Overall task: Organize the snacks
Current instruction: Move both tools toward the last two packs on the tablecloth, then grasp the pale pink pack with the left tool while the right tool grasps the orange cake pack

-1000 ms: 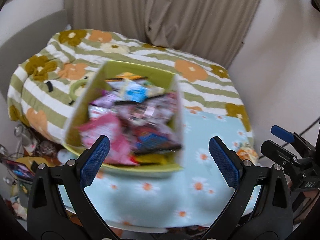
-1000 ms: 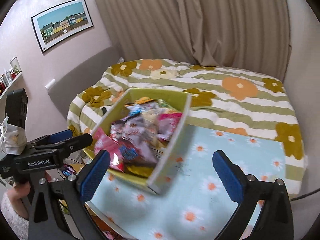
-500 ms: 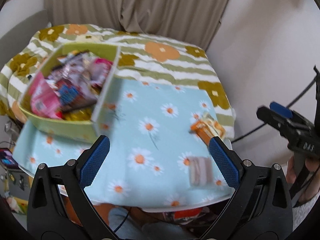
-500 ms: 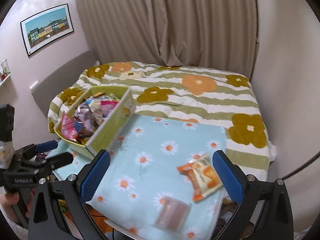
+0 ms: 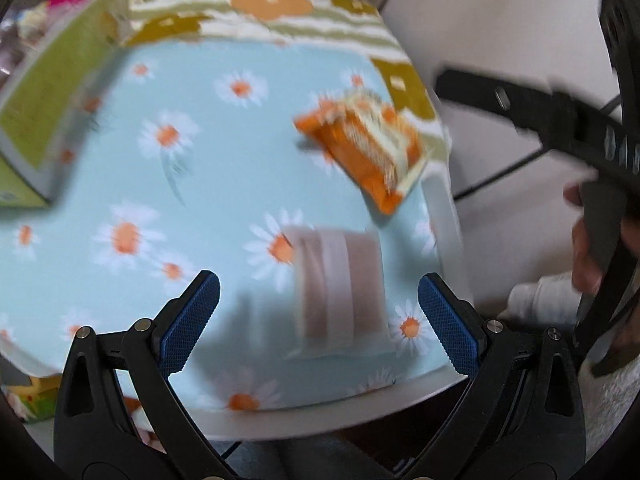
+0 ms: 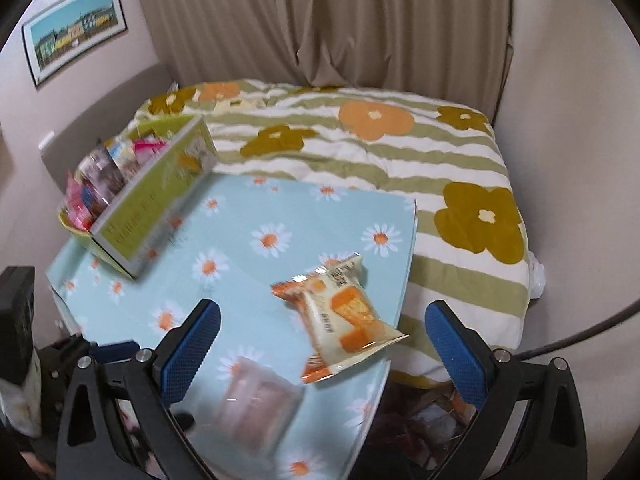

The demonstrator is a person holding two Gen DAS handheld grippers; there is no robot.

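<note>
Snacks were seen in two places: two loose packets on the daisy-print tablecloth [image 6: 240, 280] and a crowd of packets in a green box [image 6: 152, 196]. Nearest the cameras, the left gripper [image 5: 318, 320] was held with its blue-padded fingers [image 5: 191, 322] spread wide and nothing between them, and the right gripper [image 6: 320, 350] was likewise spread apart and empty. Just beyond the fingertips, a pinkish-brown striped packet [image 5: 340, 292] was found lying flat near the front edge of the cloth; its print was too blurred to be read in either view [image 6: 256, 404]. A little farther on, and apart from it, an orange and cream snack packet [image 6: 340, 312] was seen lying askew near the cloth's right edge [image 5: 364, 148]. Farther back and to the left, the green box was set on the far left part of the cloth, filled with pink and mixed wrappers [image 6: 108, 168] standing above its rim. Behind the cloth, a striped bedspread with orange and olive flowers [image 6: 376, 140] was spread out, and beyond it beige curtains [image 6: 320, 20] were hung. A framed picture [image 6: 76, 32] was mounted on the left wall.
</note>
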